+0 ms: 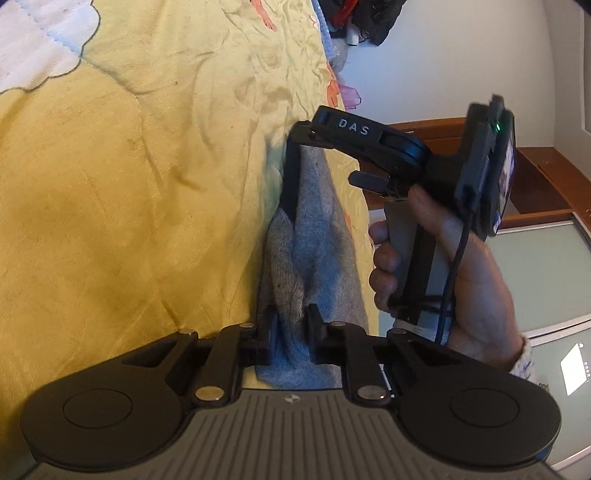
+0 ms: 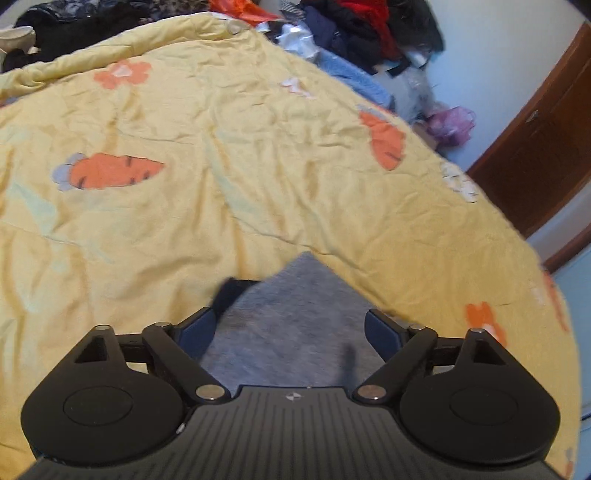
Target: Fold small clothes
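A small grey knit garment (image 1: pixel 314 236) lies on the yellow quilt (image 1: pixel 147 184) near the bed's edge. My left gripper (image 1: pixel 291 332) is shut on its near end, with grey cloth bunched between the fingers. My right gripper shows in the left wrist view (image 1: pixel 295 177), its fingers reaching down onto the garment's far end. In the right wrist view the right gripper (image 2: pixel 290 328) is open, with the grey garment (image 2: pixel 295 325) lying between and below its spread fingers. A dark patch (image 2: pixel 231 291) sits at the garment's left edge.
The yellow quilt (image 2: pixel 221 147) carries carrot and flower prints. A heap of dark and red clothes (image 2: pixel 354 33) and a blue towel (image 2: pixel 351 77) lie at the far end. A pink bag (image 2: pixel 450 123) and a brown wooden door (image 2: pixel 535 155) stand right.
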A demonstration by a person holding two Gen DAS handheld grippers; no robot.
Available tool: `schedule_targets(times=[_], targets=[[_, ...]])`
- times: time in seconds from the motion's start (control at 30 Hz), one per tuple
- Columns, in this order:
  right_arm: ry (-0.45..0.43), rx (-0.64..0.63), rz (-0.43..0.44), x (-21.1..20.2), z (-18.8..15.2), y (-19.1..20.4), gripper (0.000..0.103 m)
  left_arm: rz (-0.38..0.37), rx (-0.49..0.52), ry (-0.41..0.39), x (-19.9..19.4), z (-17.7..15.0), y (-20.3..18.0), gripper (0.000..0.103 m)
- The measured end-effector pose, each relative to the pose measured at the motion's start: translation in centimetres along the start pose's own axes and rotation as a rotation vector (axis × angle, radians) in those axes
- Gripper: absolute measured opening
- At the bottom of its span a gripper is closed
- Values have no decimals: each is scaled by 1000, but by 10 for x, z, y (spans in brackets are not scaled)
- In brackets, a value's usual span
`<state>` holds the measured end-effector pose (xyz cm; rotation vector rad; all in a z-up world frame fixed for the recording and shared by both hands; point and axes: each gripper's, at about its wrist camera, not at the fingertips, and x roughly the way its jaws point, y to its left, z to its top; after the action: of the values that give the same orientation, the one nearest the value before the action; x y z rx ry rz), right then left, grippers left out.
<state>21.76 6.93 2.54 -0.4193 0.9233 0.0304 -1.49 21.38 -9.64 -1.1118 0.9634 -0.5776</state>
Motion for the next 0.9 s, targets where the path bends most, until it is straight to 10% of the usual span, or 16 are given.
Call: schedule_targets(times=[0.23,0.3,0.37,0.5,0.9], targets=[[123,63,21,21,13,1,80,53,35,24,3,3,-15,26],[133,75,73,19,18,2,36,56,49,30,5,4,-22,35],[152,64,34,21,21,7,21,69,70,19,7,5,-27,34],[136,138,71,22,18,-4,18,46,41,40,14,5,-18,10],[30,242,221,-13,7,-54,16,-87,104,16,16,-2,-38,6]])
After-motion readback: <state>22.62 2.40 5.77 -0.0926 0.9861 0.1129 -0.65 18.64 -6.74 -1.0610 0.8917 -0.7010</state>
